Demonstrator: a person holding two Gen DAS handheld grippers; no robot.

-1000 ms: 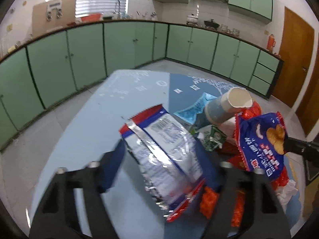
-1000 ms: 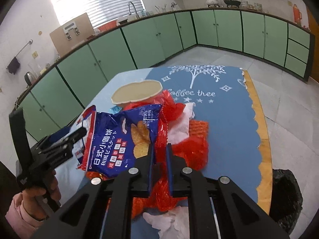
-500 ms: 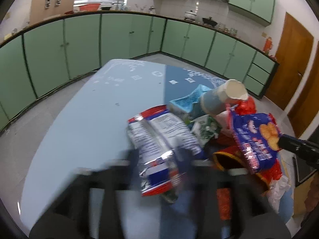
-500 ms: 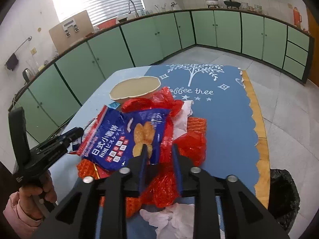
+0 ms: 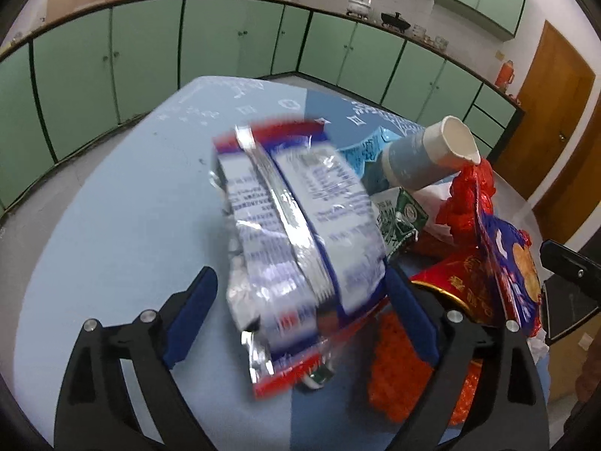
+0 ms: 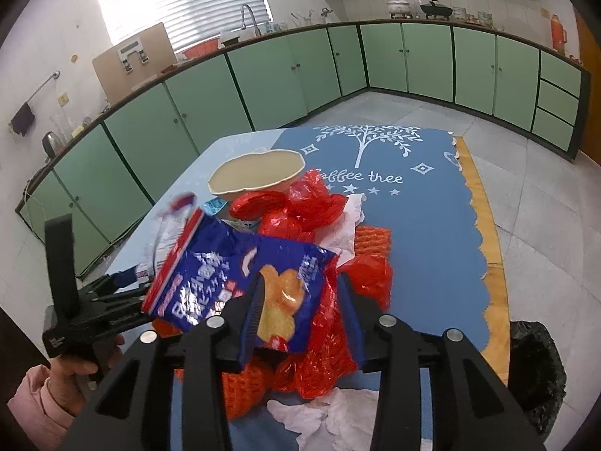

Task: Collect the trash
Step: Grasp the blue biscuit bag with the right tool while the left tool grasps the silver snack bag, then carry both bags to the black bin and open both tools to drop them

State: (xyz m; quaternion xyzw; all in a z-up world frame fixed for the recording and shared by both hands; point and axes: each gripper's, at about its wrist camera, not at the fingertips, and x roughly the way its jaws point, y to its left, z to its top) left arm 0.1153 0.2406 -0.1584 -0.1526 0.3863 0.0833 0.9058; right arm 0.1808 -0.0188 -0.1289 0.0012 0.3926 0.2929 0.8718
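A crumpled silver, blue and red snack wrapper (image 5: 300, 233) sits between the fingers of my left gripper (image 5: 300, 319). Its jaws are opening, with a clear gap at the left finger (image 5: 191, 315). The wrapper is blurred and its lower end rests on the table. My right gripper (image 6: 300, 315) is also opening. A blue cracker bag (image 6: 233, 282) and crumpled red plastic (image 6: 326, 338) lie loosely between its fingers, over a trash pile. The left gripper (image 6: 124, 285) shows at the left of the right wrist view, held by a hand in a pink sleeve.
The pile on the blue tablecloth (image 6: 413, 233) holds a tipped paper cup (image 5: 432, 158), a green carton (image 5: 398, 218), red plastic bags (image 6: 300, 206), orange netting (image 6: 372, 240) and white tissue (image 6: 330, 417). A black-lined bin (image 6: 533, 372) stands on the floor beside the table. Green cabinets line the walls.
Both grippers' jaws have spread wider. The silver wrapper has loosened and sunk between the left fingers. The blue cracker bag has tipped down onto the pile between the right fingers.
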